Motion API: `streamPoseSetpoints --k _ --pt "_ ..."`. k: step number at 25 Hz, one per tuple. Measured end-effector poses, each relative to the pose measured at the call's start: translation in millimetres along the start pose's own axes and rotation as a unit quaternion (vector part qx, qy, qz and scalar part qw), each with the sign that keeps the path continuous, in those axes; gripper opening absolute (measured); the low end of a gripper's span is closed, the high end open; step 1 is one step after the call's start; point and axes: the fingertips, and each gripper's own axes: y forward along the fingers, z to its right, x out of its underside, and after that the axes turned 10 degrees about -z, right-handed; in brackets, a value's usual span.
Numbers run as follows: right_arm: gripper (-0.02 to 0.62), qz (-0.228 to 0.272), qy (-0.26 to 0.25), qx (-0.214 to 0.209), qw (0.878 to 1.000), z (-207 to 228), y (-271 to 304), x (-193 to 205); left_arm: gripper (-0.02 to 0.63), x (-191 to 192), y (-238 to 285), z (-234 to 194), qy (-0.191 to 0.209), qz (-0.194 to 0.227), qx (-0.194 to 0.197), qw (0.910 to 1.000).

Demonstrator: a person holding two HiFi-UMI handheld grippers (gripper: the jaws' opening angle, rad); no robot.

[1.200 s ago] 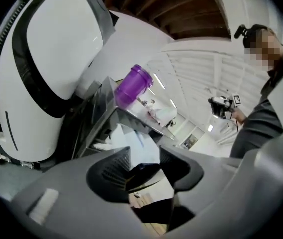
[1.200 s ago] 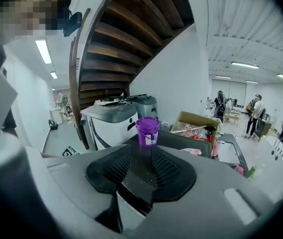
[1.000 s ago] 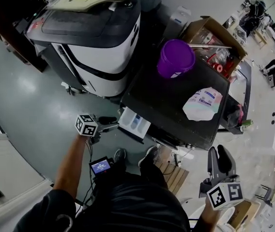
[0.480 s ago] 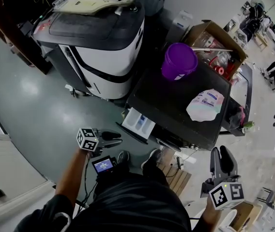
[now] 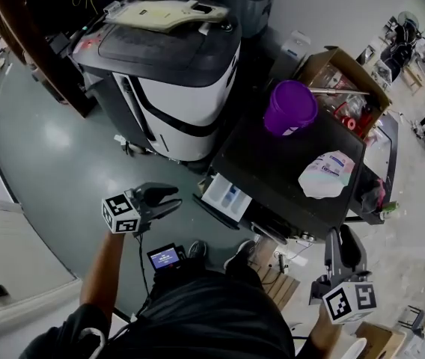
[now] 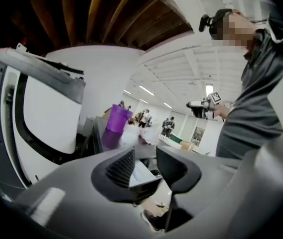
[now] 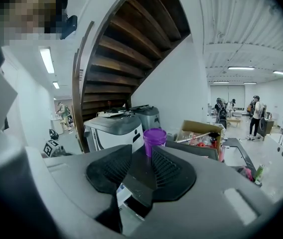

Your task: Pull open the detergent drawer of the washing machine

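The washing machine [image 5: 272,163] has a flat black top, and its white detergent drawer [image 5: 227,197] stands pulled out of the front at the left. My left gripper [image 5: 169,198] hangs in the air to the left of the drawer, apart from it. Its jaws show a narrow gap with nothing held. In the left gripper view that gripper [image 6: 145,156] points toward the machine. My right gripper [image 5: 343,247] is lower right, off the machine's near corner, its jaws a little apart and empty. In its own view the right gripper [image 7: 142,151] frames the drawer [image 7: 125,192].
A purple cup [image 5: 289,107] and a white bag [image 5: 330,174] rest on the washer's top. A big grey and white machine [image 5: 167,58] stands to the left. An open cardboard box [image 5: 343,77] sits behind, a wooden staircase [image 5: 18,21] far left. A small lit screen [image 5: 166,257] hangs at my waist.
My left gripper has left the drawer's front, drawn back to the left and risen. The drawer stays pulled out. The right gripper has hardly shifted.
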Motion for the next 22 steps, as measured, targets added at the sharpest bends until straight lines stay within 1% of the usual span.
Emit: streamPoseSetpoints --k 3,7,9,12,14,17,20,22 --pt "0.117 0.009 -0.004 -0.003 1.0 -8 -1 -8 0.193 -42 -18 2 0.025 0.022 -0.039 0.9987" --pt "0.117 0.035 -0.011 -0.008 0.999 -17 -7 -20 0.193 -98 -42 13 0.052 0.051 -0.082 0.994" --pt "0.117 0.054 -0.013 -0.008 0.998 -20 -11 -26 0.193 -129 -54 24 0.067 0.072 -0.088 0.9912" --pt "0.117 0.087 -0.014 -0.003 0.996 -24 -19 -35 0.193 -168 -68 45 0.1 0.095 -0.091 0.9862" --pt "0.117 0.103 -0.016 0.007 0.995 -23 -26 -40 0.193 -188 -75 57 0.12 0.101 -0.106 0.9819" --pt "0.117 0.108 -0.027 0.031 0.993 -19 -33 -41 0.195 -214 -83 70 0.144 0.106 -0.136 0.9745" --pt "0.117 0.104 -0.04 0.041 0.993 -19 -39 -38 0.195 -231 -89 85 0.183 0.104 -0.165 0.9635" --pt "0.117 0.104 -0.041 0.043 0.993 -20 -42 -36 0.198 -238 -89 95 0.21 0.1 -0.174 0.9568"
